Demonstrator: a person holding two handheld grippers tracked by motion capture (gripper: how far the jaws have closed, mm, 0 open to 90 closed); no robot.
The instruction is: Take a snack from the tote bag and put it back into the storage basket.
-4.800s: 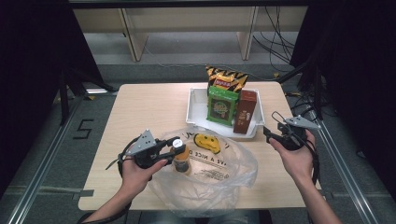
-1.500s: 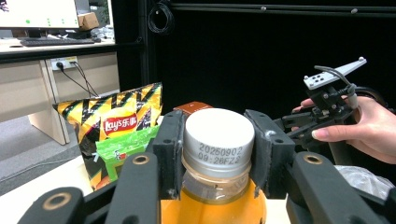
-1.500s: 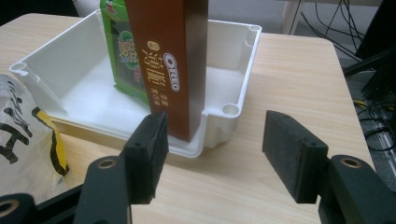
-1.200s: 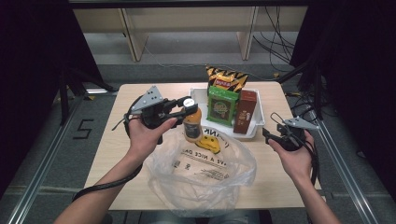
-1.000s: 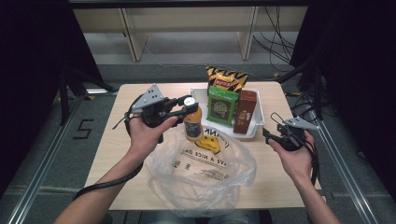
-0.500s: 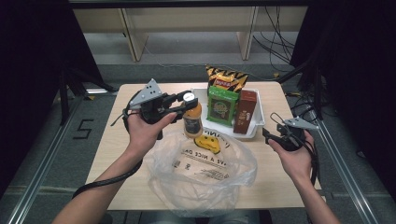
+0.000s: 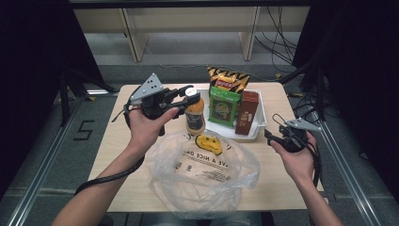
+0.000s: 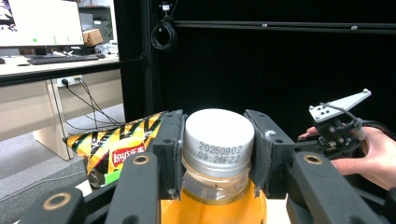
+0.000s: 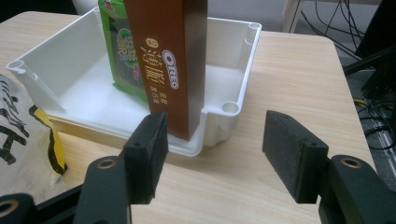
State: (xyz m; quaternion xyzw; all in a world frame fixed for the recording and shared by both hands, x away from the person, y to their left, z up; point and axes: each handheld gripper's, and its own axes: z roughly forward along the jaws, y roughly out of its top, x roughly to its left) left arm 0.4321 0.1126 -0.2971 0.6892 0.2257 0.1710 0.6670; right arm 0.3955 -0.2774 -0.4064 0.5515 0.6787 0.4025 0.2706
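Now your left tongs [image 7: 184,96] are clamped on the white cap of the orange juice bottle [image 7: 195,117], pads [image 8: 170,149] pressing both sides. Compared with a few seconds ago, the bottle has come out of the plastic bag [image 7: 202,174] and hangs upright just beside the near left corner of the white tray [image 7: 256,129]. Judge the transfer nearly complete: carry it over the rim beside the green packet [image 7: 223,106]. Your right tongs [image 9: 212,156] stand apart, empty, over the table [image 7: 108,160].
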